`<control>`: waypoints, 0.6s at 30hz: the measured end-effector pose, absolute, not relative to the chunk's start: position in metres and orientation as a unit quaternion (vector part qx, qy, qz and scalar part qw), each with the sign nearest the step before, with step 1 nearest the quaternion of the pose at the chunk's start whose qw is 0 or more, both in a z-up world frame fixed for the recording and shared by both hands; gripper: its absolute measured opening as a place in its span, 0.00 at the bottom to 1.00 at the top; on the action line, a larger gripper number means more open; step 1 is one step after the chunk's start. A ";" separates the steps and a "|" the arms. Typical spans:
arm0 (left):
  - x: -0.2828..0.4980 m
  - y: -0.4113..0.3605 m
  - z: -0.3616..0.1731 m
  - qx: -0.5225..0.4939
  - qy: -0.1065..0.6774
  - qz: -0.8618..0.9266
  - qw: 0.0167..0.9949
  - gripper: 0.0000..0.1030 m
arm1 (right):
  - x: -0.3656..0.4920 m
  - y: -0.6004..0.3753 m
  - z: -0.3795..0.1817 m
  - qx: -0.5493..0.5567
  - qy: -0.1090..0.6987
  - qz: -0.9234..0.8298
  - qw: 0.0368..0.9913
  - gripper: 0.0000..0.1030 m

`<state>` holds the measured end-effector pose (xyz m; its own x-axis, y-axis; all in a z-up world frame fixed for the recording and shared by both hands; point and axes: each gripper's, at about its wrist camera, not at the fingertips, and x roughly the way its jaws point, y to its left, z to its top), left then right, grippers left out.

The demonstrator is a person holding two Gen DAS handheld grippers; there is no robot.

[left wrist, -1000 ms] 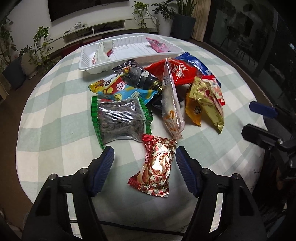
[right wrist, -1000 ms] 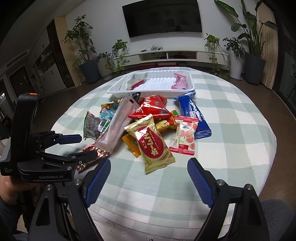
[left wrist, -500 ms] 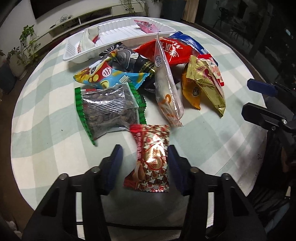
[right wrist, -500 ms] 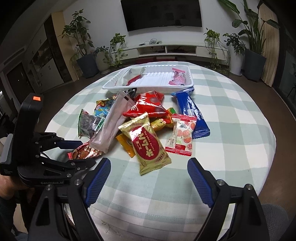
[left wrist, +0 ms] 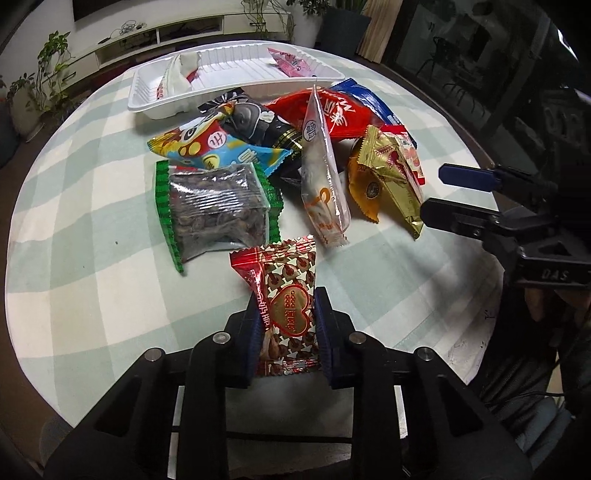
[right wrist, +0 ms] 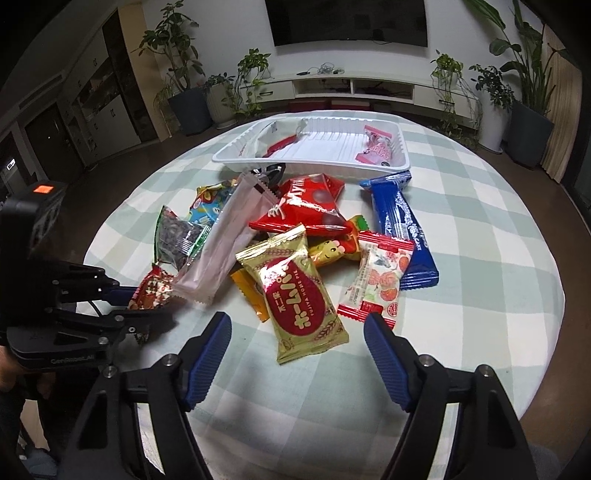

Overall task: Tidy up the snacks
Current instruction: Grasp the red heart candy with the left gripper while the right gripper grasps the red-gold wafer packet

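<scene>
My left gripper (left wrist: 284, 328) is closing on the red heart-print snack pack (left wrist: 284, 299), pads at its sides; light, crinkly foil, so I grip mid-body. Right gripper (right wrist: 297, 354) is closing, nothing between, gold pie pack (right wrist: 295, 295) just ahead. Checked tablecloth (left wrist: 74, 229), living room beyond

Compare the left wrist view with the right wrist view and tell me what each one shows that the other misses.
Left wrist only: its own tongs closing on the red heart-print snack, pads at both its sides; the black packet in full.

Right wrist only: its own tongs closing, nothing between them; the fruit-print packet in full; the wall television.

Both: the white tray, the gold packet, the blue bar, the checked tablecloth.
</scene>
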<state>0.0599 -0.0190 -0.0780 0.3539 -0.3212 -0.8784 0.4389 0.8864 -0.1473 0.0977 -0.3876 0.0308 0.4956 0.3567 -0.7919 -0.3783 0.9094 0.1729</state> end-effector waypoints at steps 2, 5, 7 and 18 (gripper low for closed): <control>0.059 -0.016 -0.078 0.050 0.518 -0.232 0.822 0.23 | 0.103 -0.384 0.027 -0.019 0.463 0.215 0.860 0.69; 0.056 -0.013 -0.077 0.037 0.514 -0.233 0.825 0.23 | 0.106 -0.380 0.024 -0.030 0.467 0.223 0.855 0.65; 0.056 -0.011 -0.076 0.032 0.513 -0.234 0.825 0.23 | 0.109 -0.376 0.023 -0.036 0.466 0.230 0.854 0.63; 0.058 -0.007 -0.078 0.012 0.512 -0.235 0.826 0.23 | 0.124 -0.370 0.013 -0.059 0.480 0.233 0.844 0.45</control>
